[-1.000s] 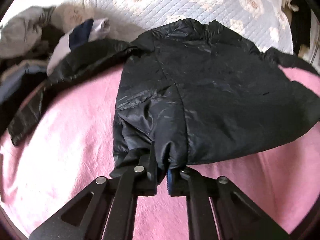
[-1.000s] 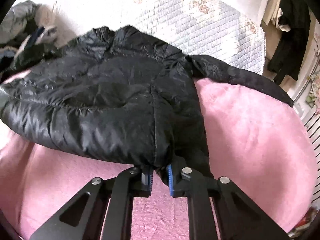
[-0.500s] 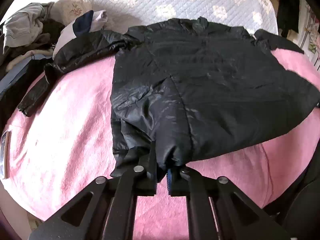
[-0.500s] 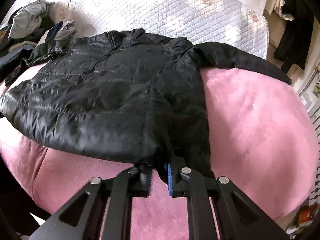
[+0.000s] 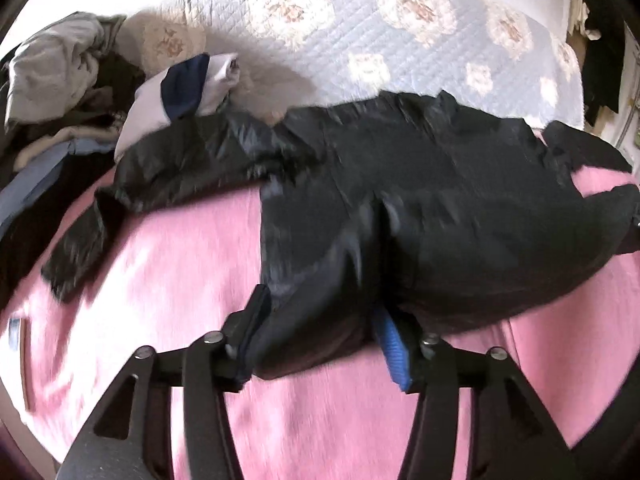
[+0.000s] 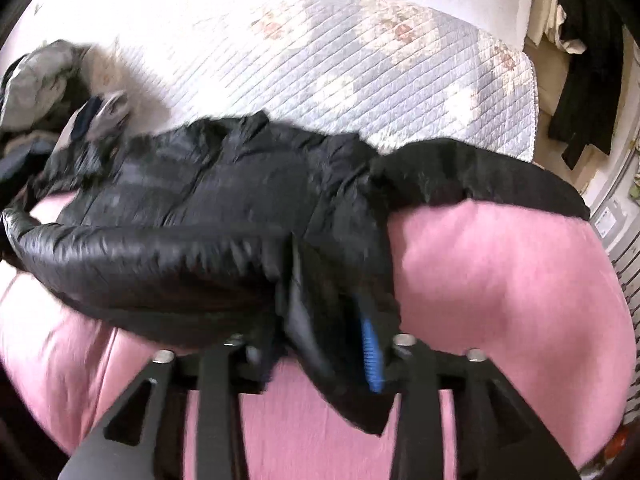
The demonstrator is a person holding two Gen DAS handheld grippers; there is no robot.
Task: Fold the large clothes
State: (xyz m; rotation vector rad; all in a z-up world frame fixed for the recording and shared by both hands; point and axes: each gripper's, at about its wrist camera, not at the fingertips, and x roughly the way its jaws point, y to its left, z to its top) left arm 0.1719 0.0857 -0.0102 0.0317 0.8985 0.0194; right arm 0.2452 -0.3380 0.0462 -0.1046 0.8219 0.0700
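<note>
left tool (image 5: 320,344) spread wide, right tool (image 6: 320,344) likewise

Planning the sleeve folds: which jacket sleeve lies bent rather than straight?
The left-claw-side sleeve of the jacket, near the clothes pile, bends at the elbow; the other sleeve lies straight.

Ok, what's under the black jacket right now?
The black jacket lies on a pink blanket, collar end on the quilted cover. Anything beneath its body is hidden.

We find no text, label, brand, number or sign that we can read in either view. At the right edge of the right wrist view a pale sheet (image 6: 609,219) bears small dark marks, too blurred and small for us to make out.
</note>
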